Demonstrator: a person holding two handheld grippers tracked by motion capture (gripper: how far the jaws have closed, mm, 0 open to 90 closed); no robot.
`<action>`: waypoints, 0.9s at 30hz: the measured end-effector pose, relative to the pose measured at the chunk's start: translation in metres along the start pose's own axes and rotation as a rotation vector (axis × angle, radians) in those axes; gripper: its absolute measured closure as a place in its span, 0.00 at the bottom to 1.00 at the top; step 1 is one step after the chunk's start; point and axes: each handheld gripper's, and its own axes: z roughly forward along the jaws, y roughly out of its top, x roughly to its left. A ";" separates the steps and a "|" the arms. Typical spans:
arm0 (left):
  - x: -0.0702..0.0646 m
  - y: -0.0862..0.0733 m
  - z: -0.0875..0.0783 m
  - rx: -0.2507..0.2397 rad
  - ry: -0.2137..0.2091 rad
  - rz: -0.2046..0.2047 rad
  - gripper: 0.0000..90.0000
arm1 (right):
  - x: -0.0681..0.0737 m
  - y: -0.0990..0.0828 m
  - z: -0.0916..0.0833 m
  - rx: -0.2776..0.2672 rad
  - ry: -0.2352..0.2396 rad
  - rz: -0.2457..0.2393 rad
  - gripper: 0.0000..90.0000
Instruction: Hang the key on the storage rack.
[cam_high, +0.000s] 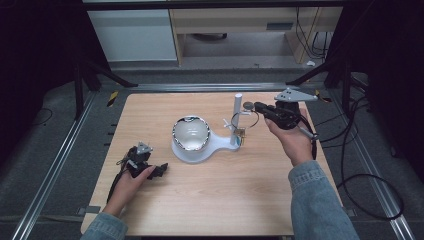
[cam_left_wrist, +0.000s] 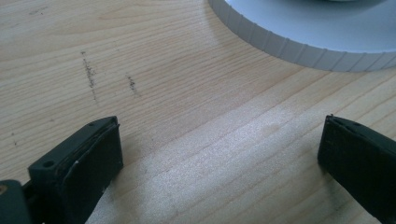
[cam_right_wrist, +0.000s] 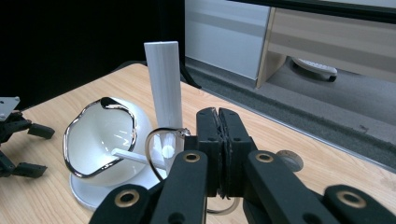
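Note:
A white stand in the middle of the wooden table carries a white bowl with a silvery rim, an upright post and a thin side peg. My right gripper hovers just right of the post, shut on a thin metal ring whose loop hangs close to the peg. At the table's left my left gripper rests, open with bare wood between its jaws and the stand's base edge ahead.
A small grey disc lies on the table beside the right gripper. Cables trail off the table's right side. The table's far edge drops to a dark floor with furniture behind.

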 end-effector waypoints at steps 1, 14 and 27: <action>0.000 0.000 0.000 0.000 0.000 0.000 0.00 | -0.001 -0.001 0.000 0.003 0.000 0.006 0.98; 0.000 0.000 0.000 0.000 0.000 0.002 0.00 | -0.006 -0.015 0.002 0.029 -0.011 0.030 0.98; 0.000 0.000 0.000 0.000 0.000 0.000 0.00 | -0.013 -0.028 0.007 0.067 -0.021 0.041 0.97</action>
